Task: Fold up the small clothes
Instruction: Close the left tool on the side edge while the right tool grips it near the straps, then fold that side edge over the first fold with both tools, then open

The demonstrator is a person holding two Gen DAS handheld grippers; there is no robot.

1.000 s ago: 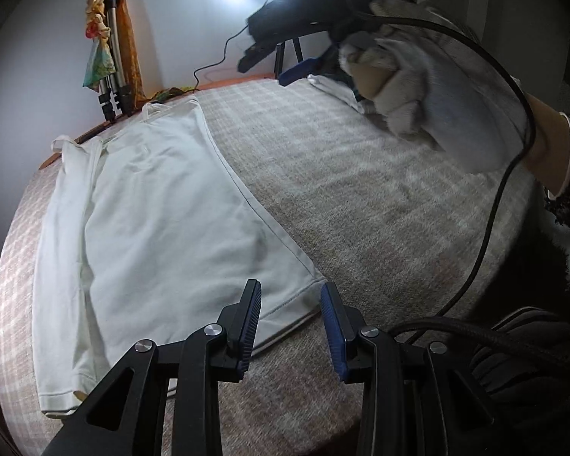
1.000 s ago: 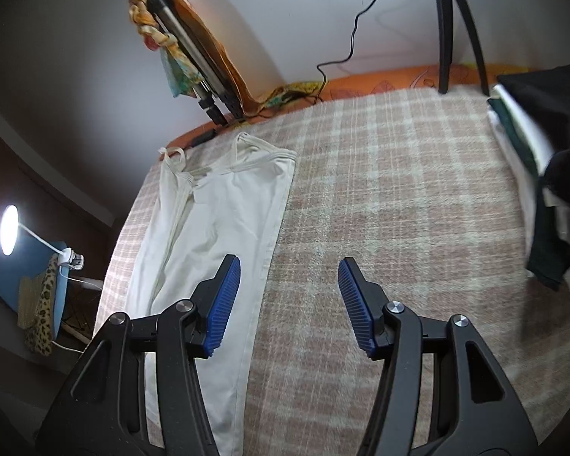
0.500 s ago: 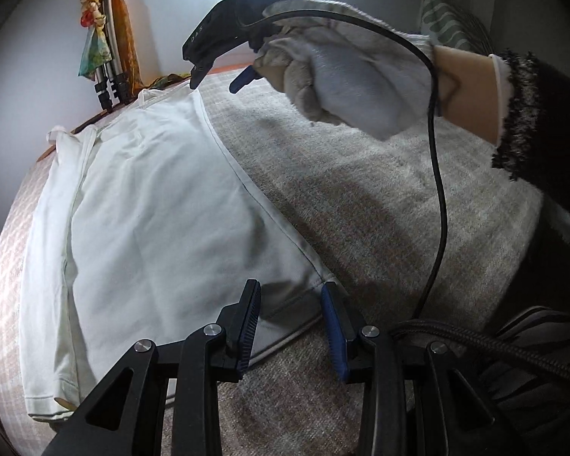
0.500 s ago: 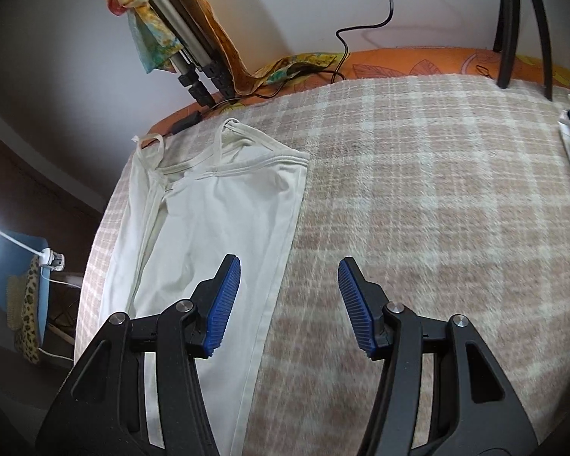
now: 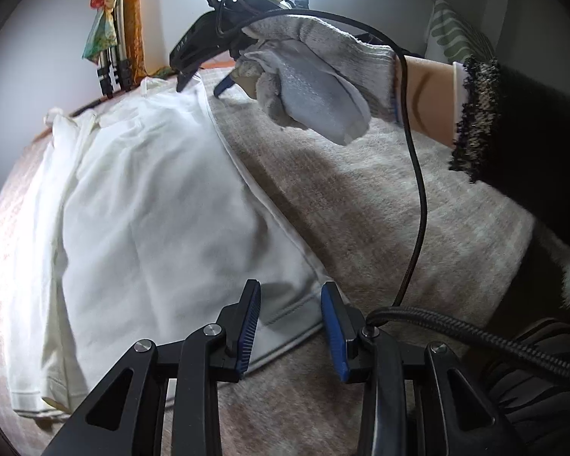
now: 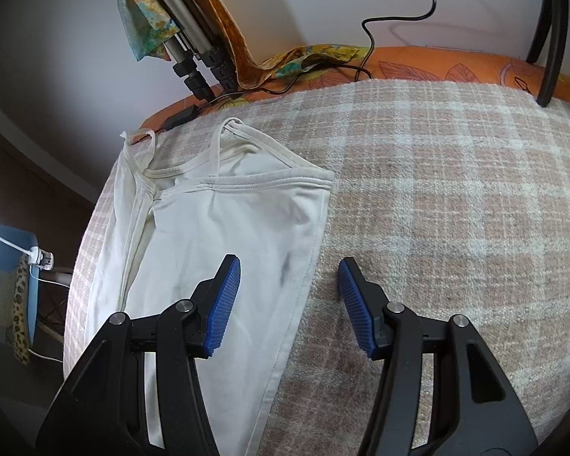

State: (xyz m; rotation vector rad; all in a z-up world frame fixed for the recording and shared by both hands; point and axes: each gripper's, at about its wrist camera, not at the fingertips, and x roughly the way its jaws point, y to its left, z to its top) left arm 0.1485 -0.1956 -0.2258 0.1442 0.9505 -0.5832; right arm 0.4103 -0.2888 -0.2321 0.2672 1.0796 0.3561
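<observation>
A white strappy top (image 5: 152, 209) lies flat, folded lengthwise, on the checked blanket (image 5: 380, 209). My left gripper (image 5: 290, 319) is open, its jaws astride the top's near hem corner just above the cloth. In the right wrist view the top (image 6: 228, 235) shows with its straps toward the wall. My right gripper (image 6: 288, 300) is open and empty, hovering over the top's right edge near the strap end. It also shows in the left wrist view (image 5: 205, 79), held by a gloved hand.
Folded tripod legs (image 6: 193, 57) with a patterned scarf lean on the wall beyond the top. An orange sheet edge (image 6: 418, 64) with a black cable runs along the back. A black stand leg (image 6: 551, 38) rises at the back right. A blue lamp table (image 6: 22, 266) stands left of the bed.
My right gripper has moved left and forward, from over the bare blanket to above the top's strap end. My left gripper has edged onto the hem corner.
</observation>
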